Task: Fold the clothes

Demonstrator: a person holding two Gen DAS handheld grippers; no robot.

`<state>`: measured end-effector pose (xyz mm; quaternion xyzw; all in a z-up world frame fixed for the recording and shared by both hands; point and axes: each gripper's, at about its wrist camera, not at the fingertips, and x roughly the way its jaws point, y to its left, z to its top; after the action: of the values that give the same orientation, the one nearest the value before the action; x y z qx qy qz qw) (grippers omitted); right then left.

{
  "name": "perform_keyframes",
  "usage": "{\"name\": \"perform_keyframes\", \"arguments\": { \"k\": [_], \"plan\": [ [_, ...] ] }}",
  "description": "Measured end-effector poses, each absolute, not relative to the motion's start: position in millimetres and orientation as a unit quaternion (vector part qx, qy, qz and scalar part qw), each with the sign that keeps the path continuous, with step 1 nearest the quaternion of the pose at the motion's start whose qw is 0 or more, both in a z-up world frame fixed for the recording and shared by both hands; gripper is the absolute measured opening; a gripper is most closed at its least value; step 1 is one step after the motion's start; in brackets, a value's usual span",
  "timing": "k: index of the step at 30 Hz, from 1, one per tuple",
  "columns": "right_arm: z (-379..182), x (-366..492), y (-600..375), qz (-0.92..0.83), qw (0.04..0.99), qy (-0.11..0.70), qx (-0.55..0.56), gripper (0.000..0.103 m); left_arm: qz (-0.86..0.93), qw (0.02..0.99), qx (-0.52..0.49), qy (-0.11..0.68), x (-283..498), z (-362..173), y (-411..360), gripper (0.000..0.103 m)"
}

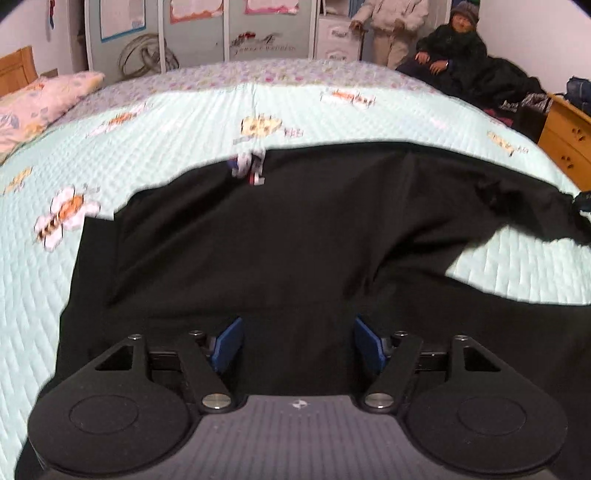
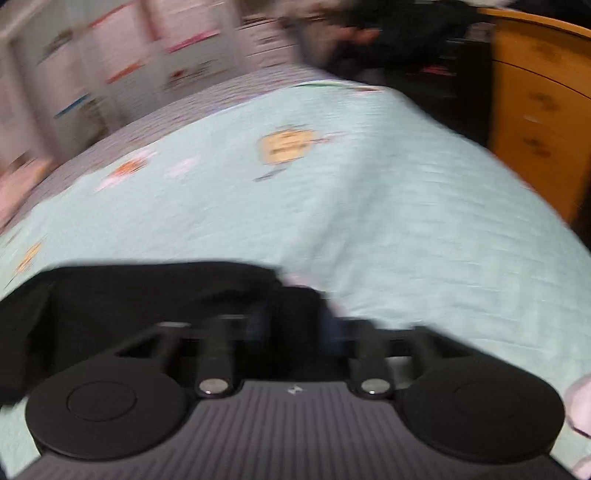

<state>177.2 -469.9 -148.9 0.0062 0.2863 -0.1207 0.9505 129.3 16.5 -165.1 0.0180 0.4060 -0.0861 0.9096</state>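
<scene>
A black garment point(image 1: 288, 229) lies spread on the pale green quilted bed point(image 1: 184, 122), with a small white tag point(image 1: 249, 166) at its far edge and one part trailing off to the right. My left gripper point(image 1: 299, 343) is open, its blue pads point(image 1: 231, 341) apart just above the garment's near edge. In the blurred right wrist view, my right gripper point(image 2: 299, 325) sits over a corner of the black garment point(image 2: 155, 291); black cloth lies between its fingers, but the blur hides whether they are closed on it.
A pink pillow point(image 1: 40, 99) lies at the bed's far left. Two people point(image 1: 454, 48) are beyond the bed's far right. A wooden dresser point(image 2: 535, 118) stands by the bed's right side. Cabinets point(image 1: 199, 29) line the back wall.
</scene>
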Motion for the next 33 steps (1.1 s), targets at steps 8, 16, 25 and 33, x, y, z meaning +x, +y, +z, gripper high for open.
{"name": "perform_keyframes", "arguments": {
  "k": [8,16,25,33],
  "plan": [
    [-138,210,-440,-0.103,0.934,0.293,-0.175,0.014,-0.073,0.914,0.018,0.399,129,-163,13,0.072],
    [-164,281,-443,-0.128,0.905,0.315,-0.254,0.015,-0.077,0.911,0.025,0.404,126,-171,6,0.078],
    [-187,330,-470,-0.183,0.886,0.362,-0.225,0.068,-0.083,0.911,0.026,0.403,127,-173,9,0.082],
    [-155,260,-520,-0.248,0.938,0.237,0.042,0.078,-0.078,0.912,0.006,0.403,127,-170,14,0.083]
  ]
}}
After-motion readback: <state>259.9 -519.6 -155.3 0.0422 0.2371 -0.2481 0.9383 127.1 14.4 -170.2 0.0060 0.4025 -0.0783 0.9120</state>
